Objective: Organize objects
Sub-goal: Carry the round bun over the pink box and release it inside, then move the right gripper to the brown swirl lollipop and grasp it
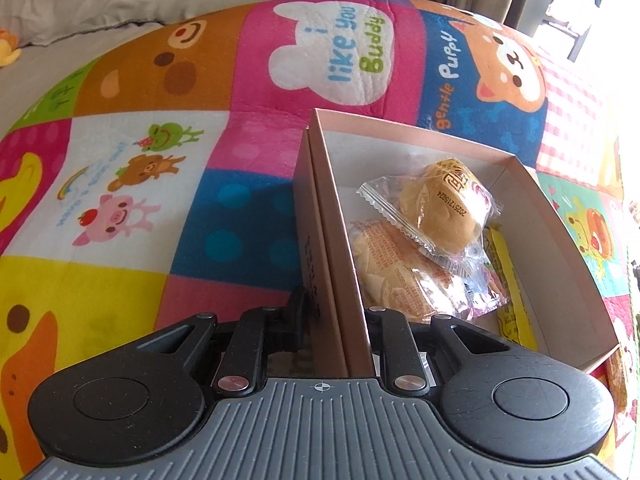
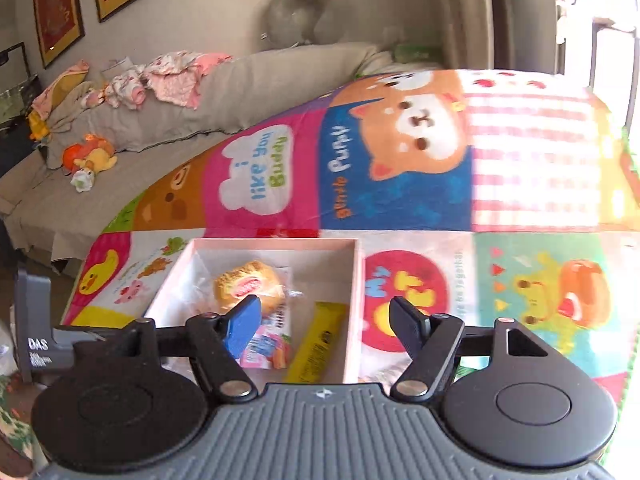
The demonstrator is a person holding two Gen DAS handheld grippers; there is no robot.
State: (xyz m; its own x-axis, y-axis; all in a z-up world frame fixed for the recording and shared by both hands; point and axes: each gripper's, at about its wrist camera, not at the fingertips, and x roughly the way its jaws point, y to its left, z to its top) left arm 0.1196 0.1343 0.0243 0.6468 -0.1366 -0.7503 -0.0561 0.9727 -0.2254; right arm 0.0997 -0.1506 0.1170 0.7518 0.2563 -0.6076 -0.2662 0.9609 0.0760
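Observation:
A pink cardboard box (image 1: pixel 568 248) lies on the cartoon play mat (image 1: pixel 160 120). In it are two wrapped buns (image 1: pixel 444 208), a pink packet (image 1: pixel 486 296) and a yellow bar (image 1: pixel 510 280). My left gripper (image 1: pixel 334 320) is shut on the box's left wall, one finger outside, one inside. In the right wrist view the box (image 2: pixel 356 280) sits below my right gripper (image 2: pixel 326 320), which is open and empty above it. A bun (image 2: pixel 240 282), the pink packet (image 2: pixel 268 350) and the yellow bar (image 2: pixel 318 340) show inside.
A grey sofa (image 2: pixel 160 152) with pink clothes (image 2: pixel 160 76) and plush toys (image 2: pixel 90 158) stands beyond the mat. A curtain (image 2: pixel 472 8) and a bright window are at the far right. The left gripper's body (image 2: pixel 36 328) shows at the left edge.

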